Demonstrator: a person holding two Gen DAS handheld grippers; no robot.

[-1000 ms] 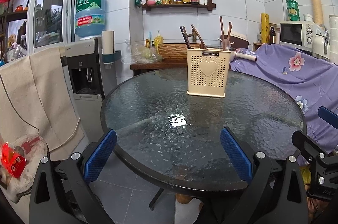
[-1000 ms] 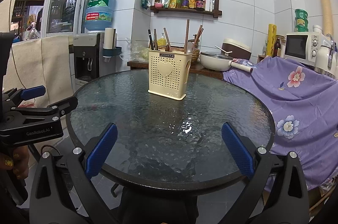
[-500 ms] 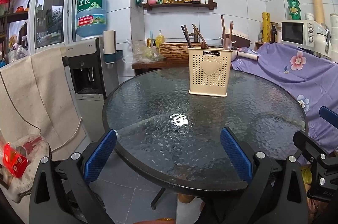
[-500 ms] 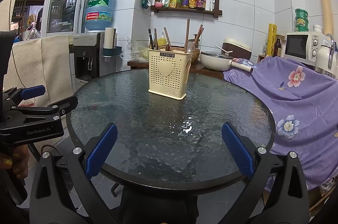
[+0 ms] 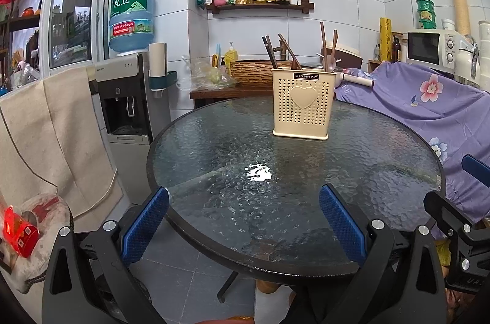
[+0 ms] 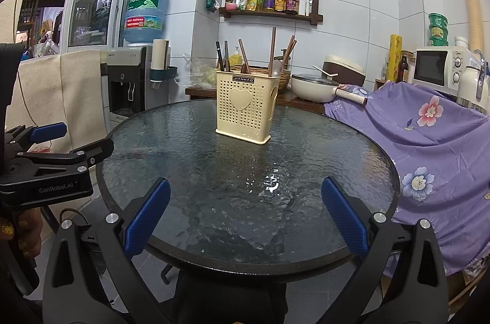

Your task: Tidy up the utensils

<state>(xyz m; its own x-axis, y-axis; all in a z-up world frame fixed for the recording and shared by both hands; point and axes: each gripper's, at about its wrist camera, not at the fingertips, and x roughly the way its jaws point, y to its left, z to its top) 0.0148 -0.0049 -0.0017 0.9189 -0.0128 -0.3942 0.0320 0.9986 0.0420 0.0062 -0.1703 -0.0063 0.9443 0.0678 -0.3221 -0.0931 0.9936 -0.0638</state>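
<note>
The cream holder [image 5: 300, 106], marked "JIANHAO", stands on the glass table [image 5: 214, 140] with chopsticks [image 5: 322, 40] inside; behind it a water bottle [image 5: 132, 16]; the left gripper [image 5: 243, 220] and the right gripper [image 6: 245, 215] are wide, empty; the left one reads "GenRobot.AI".

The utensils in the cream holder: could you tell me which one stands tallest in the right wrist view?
The straight brown stick right of centre in the cream holder. It stands nearly upright and tops the dark pair on the left and the slanted sticks beside it.
</note>
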